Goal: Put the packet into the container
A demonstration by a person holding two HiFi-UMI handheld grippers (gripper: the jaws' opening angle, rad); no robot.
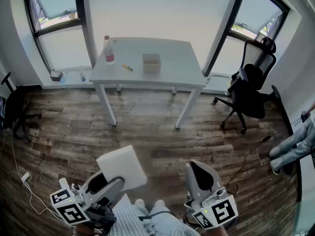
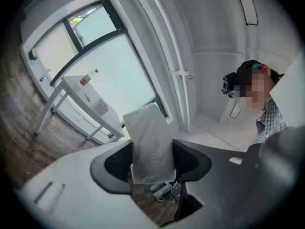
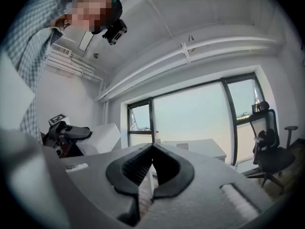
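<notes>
Lower left of the head view: left tongs (image 1: 112, 185) are clamped on one edge of the white packet (image 1: 121, 167), and most of it juts forward. Upper centre: bench (image 1: 172, 75) well apart, with a bottle (image 1: 108, 50) on its left and the open container (image 1: 151, 63) mid-top. Suggest: walk up, grip firm, come in above the rim, pass clear of the bottle, let go only once inside. Lower right: right tongs (image 1: 203, 175) closed, empty. Bottle's red label too small to read. No other writing, only the patterns on the marker cubes (image 1: 69, 208).

White table (image 1: 173, 58) upper centre, bottle (image 1: 108, 50) and small yellow item (image 1: 127, 67) on it; black office chair (image 1: 250, 95) right.
</notes>
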